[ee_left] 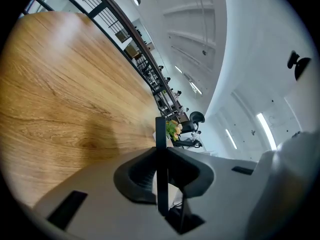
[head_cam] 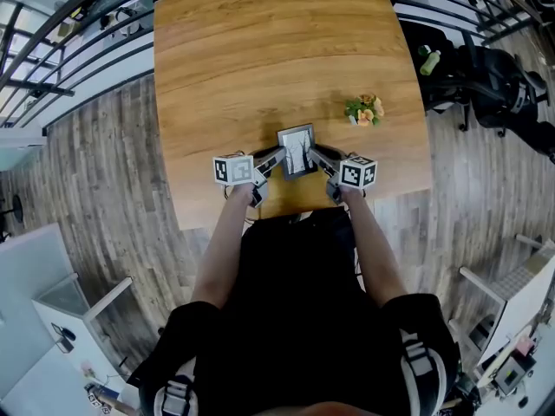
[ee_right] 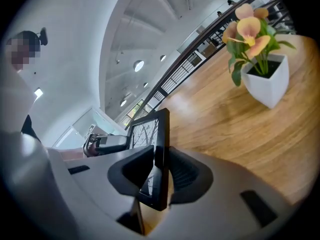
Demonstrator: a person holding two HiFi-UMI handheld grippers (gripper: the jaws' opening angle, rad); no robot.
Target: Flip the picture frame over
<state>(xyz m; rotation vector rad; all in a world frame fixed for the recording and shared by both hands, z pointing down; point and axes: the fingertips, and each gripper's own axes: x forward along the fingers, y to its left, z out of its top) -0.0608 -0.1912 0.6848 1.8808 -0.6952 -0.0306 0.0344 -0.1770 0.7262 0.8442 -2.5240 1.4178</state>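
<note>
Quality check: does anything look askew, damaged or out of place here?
Nothing stands out. The picture frame is clamped on opposite edges by the left gripper and right gripper; the potted flowers stand upright.

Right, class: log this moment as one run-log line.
left claw: shut on picture frame | right claw: shut on picture frame | picture side: visible from above | potted flowers: apart, on table

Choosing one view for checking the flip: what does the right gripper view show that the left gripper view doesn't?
Only the right gripper view: the picture frame's printed face with bare trees, and the potted flowers up close. Only the left gripper view: the frame edge-on, a thin dark strip, beside a long stretch of table. Both: the right claw and the left claw each shut on the frame, plus wooden tabletop and the flowers.
</note>
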